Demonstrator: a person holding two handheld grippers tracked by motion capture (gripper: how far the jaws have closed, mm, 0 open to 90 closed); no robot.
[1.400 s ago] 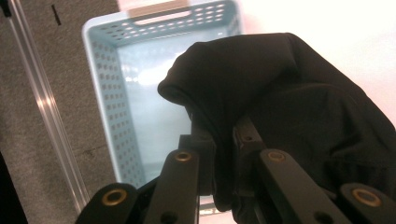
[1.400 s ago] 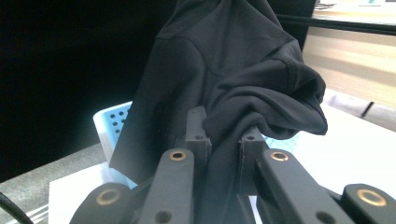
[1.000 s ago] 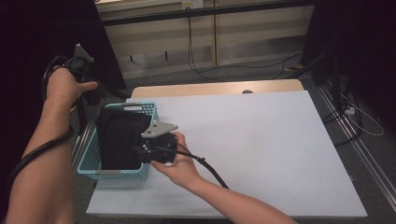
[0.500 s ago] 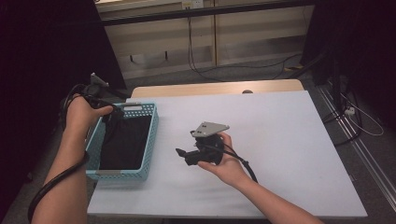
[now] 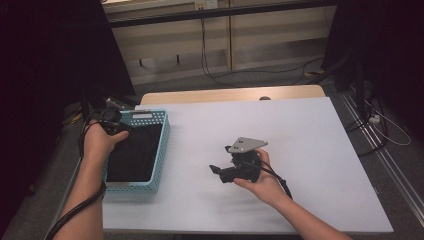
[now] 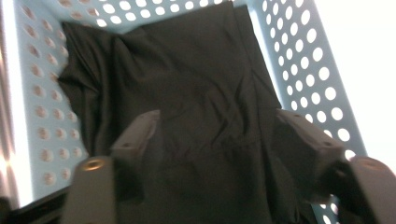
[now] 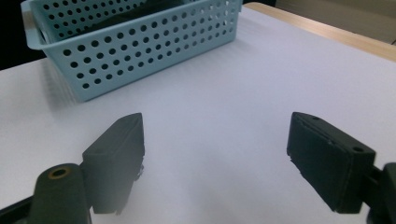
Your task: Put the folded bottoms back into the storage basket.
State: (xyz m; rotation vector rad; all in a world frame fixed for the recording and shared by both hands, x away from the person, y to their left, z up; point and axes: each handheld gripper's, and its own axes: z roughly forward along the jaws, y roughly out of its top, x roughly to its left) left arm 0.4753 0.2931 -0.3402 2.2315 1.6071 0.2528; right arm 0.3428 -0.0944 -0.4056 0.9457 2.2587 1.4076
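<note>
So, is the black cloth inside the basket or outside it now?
Inside: the black cloth lies within the blue basket, its perforated walls around it.

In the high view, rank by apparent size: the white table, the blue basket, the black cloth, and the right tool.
1. White table, by far the largest.
2. Blue basket.
3. Black cloth, lying inside the basket and a little smaller than it.
4. Right tool, smallest, though it may be held nearer the camera.
</note>
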